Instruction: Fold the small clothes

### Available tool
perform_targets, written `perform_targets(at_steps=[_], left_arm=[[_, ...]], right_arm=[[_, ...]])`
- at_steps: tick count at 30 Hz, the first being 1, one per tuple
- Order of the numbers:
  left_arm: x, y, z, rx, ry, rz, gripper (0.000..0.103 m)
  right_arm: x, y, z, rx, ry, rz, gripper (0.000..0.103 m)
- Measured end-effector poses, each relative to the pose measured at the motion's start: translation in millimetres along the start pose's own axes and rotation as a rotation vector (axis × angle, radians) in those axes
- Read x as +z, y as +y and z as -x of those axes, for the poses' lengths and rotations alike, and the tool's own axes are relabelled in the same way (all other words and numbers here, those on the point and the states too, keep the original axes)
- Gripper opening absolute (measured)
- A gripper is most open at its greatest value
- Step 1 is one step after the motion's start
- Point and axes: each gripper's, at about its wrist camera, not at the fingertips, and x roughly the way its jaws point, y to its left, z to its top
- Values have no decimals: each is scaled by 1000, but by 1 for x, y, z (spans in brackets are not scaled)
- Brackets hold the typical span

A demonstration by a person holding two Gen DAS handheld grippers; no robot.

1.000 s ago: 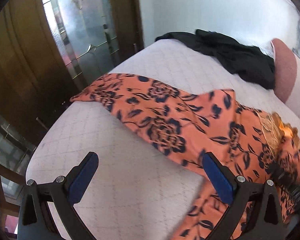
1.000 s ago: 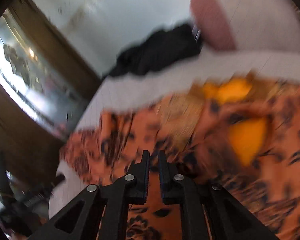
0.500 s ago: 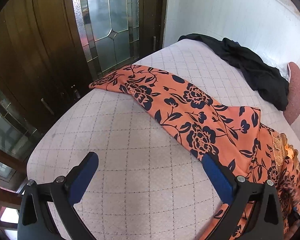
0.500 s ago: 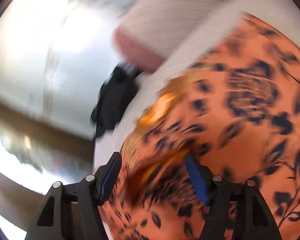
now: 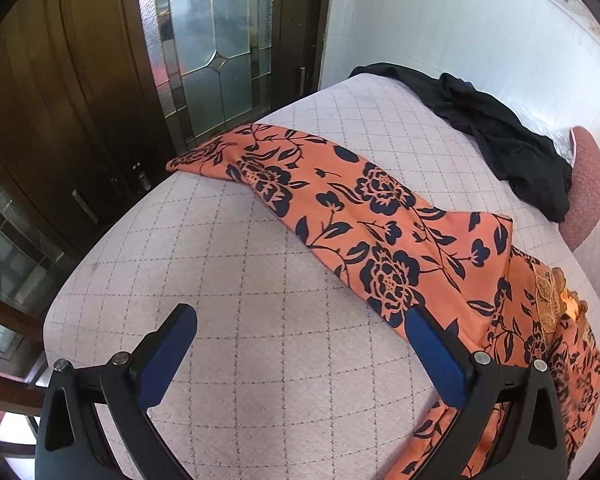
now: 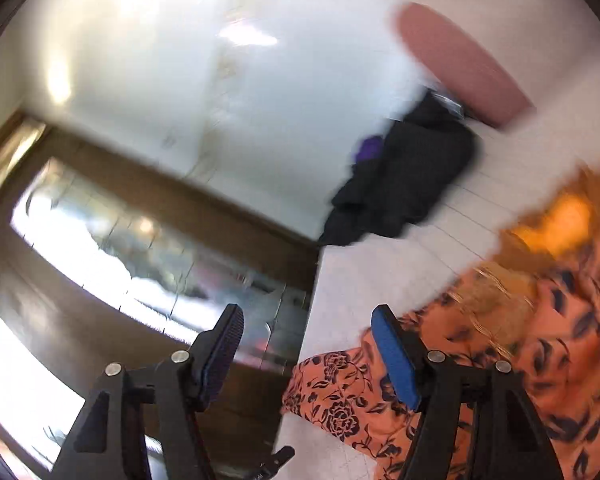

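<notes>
An orange garment with dark blue flowers (image 5: pixel 364 216) lies stretched in a long band across the pale quilted bed (image 5: pixel 228 280), its gold-embroidered part bunched at the right. My left gripper (image 5: pixel 300 320) hovers open over bare quilt at the garment's near edge, with nothing between its blue pads. In the blurred right wrist view, my right gripper (image 6: pixel 306 320) stands open in the air, off the cloth, with nothing between its fingers. The orange garment (image 6: pixel 540 340) fills the lower right there.
A black garment (image 5: pixel 500 136) lies crumpled at the far side of the bed, next to a dusty pink cushion (image 5: pixel 588 184). A dark wooden door with leaded glass panels (image 5: pixel 216 40) stands beyond the bed's left edge. A white wall (image 5: pixel 460 20) runs behind.
My right gripper was shut low on the orange cloth; it has opened, let go and lifted away, turning. The left gripper shifted sideways, staying open. The garment now lies flatter.
</notes>
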Motion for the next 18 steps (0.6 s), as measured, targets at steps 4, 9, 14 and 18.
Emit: perform_targets(at_steps=[4,9,14,18], left_arm=[[3,13,-1,-12,10,37,103],[4,18,0,-21,18,75,103],[1,5,0,-20,23,27,103],[2,5,-1,-17,25,28,103]], right_arm=[[-3,-28,28,-403,-55,105,70],[-20,-139,89,-511,-91,-293,70],[-39,-152,75,-591,-75,-324,71],[-34,-117,10,-383,43,-282,71]])
